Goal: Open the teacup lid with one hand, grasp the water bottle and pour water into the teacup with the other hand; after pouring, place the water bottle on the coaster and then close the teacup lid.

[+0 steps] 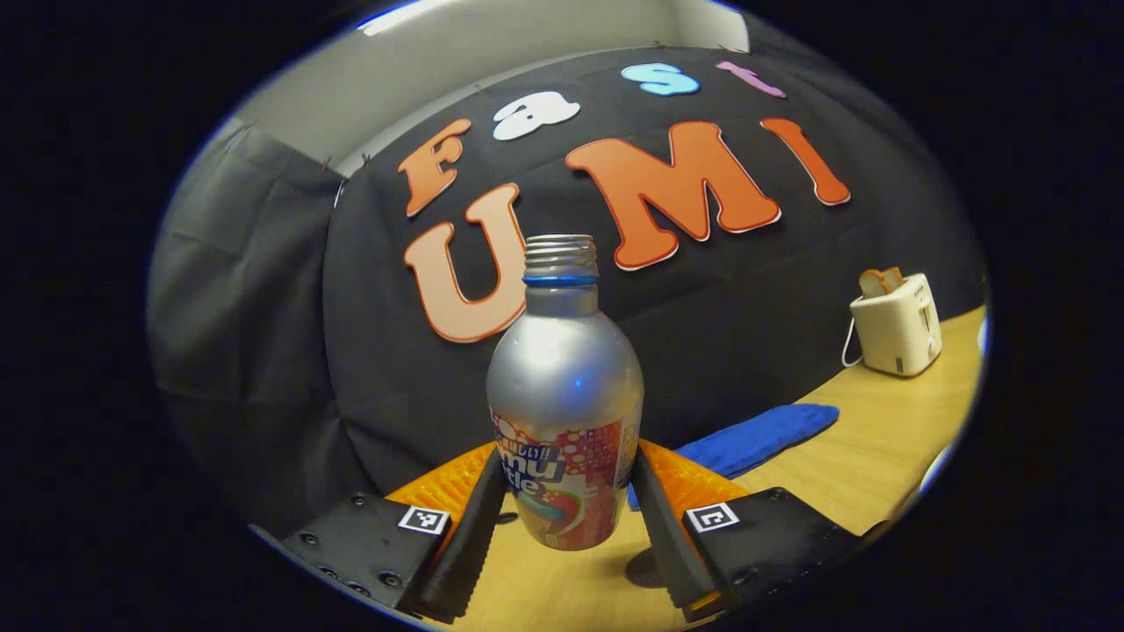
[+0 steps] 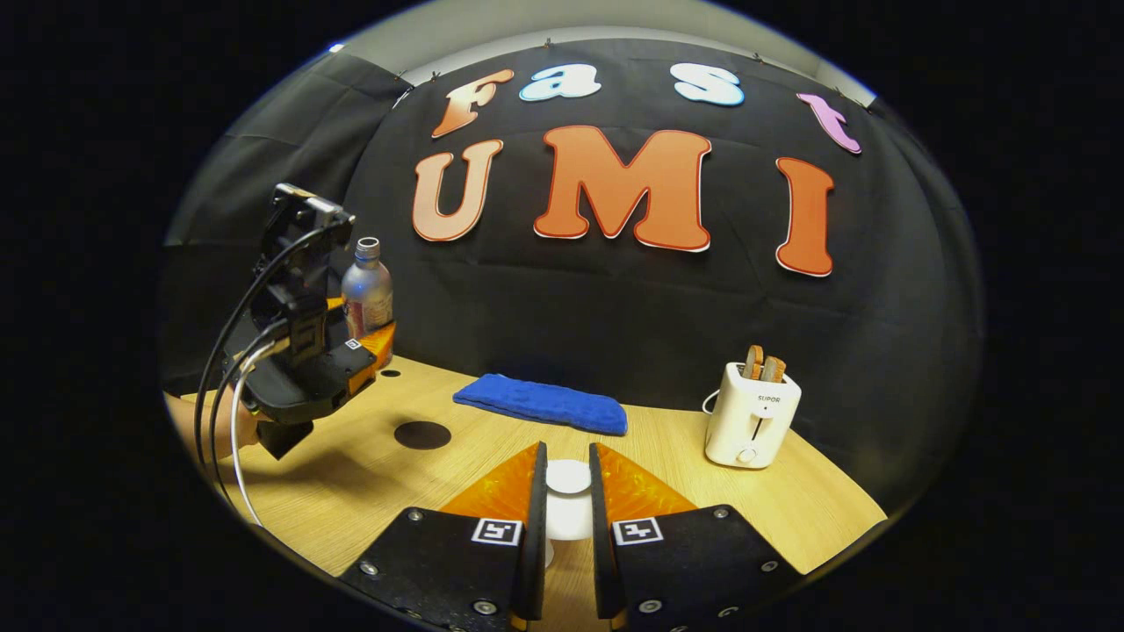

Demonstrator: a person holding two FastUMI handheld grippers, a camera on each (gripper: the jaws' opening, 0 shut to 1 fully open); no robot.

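Observation:
A silver water bottle (image 1: 566,386) with a printed label and an uncapped neck stands upright between the fingers of my left gripper (image 1: 566,478), which is shut on its lower body. In the right gripper view the left gripper (image 2: 362,349) holds the bottle (image 2: 367,294) above the table's far left. A dark round coaster (image 2: 421,434) lies on the wood below and to the right of it. My right gripper (image 2: 568,481) is shut on the white knob of the teacup lid (image 2: 568,477). The white teacup (image 2: 569,522) underneath is mostly hidden by the fingers.
A folded blue cloth (image 2: 543,402) lies along the back wall, also seen beyond the bottle (image 1: 760,434). A white toaster (image 2: 752,414) with toast stands at the right, near the wooden table's (image 2: 817,509) edge. A hand and cables trail behind the left gripper.

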